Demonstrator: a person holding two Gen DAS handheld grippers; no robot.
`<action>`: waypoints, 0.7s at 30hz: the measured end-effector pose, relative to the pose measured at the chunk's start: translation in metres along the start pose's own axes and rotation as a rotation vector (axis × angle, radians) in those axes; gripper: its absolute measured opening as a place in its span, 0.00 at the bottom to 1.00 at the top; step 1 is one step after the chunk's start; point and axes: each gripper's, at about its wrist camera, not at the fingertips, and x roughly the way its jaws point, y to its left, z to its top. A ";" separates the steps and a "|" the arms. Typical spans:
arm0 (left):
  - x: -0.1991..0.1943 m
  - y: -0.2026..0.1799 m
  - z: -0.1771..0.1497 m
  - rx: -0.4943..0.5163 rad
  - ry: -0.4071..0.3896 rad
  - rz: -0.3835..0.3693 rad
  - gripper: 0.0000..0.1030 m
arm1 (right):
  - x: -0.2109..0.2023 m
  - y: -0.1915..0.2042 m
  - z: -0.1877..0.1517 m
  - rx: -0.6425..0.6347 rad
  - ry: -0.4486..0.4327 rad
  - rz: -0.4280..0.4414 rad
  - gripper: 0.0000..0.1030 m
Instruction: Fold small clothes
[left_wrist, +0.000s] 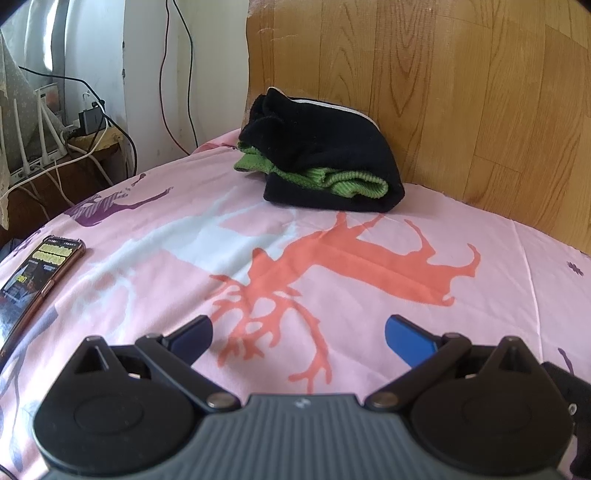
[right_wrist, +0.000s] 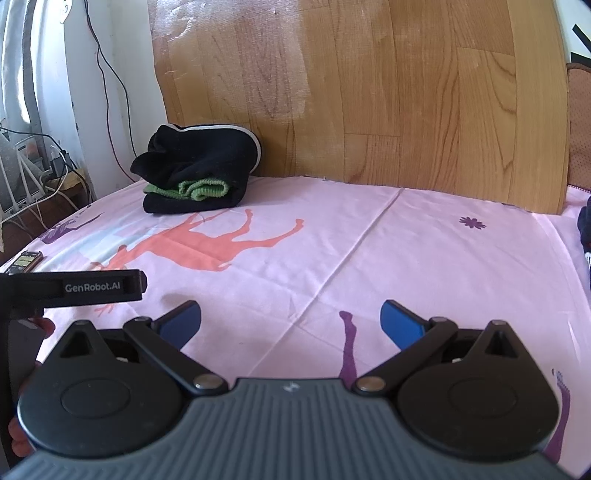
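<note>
A folded pile of small clothes (left_wrist: 325, 162), black pieces with a green knit piece between them, lies at the far side of the bed against the wooden headboard; it also shows in the right wrist view (right_wrist: 195, 177). My left gripper (left_wrist: 299, 336) is open and empty, low over the pink deer-print sheet (left_wrist: 498, 266), well short of the pile. My right gripper (right_wrist: 290, 321) is open and empty over the sheet (right_wrist: 424, 240), to the right of the pile. A dark garment (right_wrist: 584, 229) shows at the right edge of the right wrist view.
A phone (left_wrist: 40, 269) lies on the sheet at the left edge. The wooden headboard (left_wrist: 461, 92) stands behind the bed. Cables and a router (left_wrist: 37, 147) sit beyond the bed's left side. The left gripper's body (right_wrist: 74, 288) shows at left in the right wrist view.
</note>
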 end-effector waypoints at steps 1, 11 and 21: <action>0.000 0.000 0.000 0.004 0.000 0.004 1.00 | 0.000 0.000 0.000 0.000 0.000 0.000 1.00; 0.000 -0.003 0.000 0.018 0.001 0.041 1.00 | 0.001 0.000 0.000 -0.002 0.007 0.005 1.00; 0.000 -0.004 0.000 0.028 -0.004 0.055 1.00 | 0.001 0.001 0.000 -0.003 0.007 0.004 1.00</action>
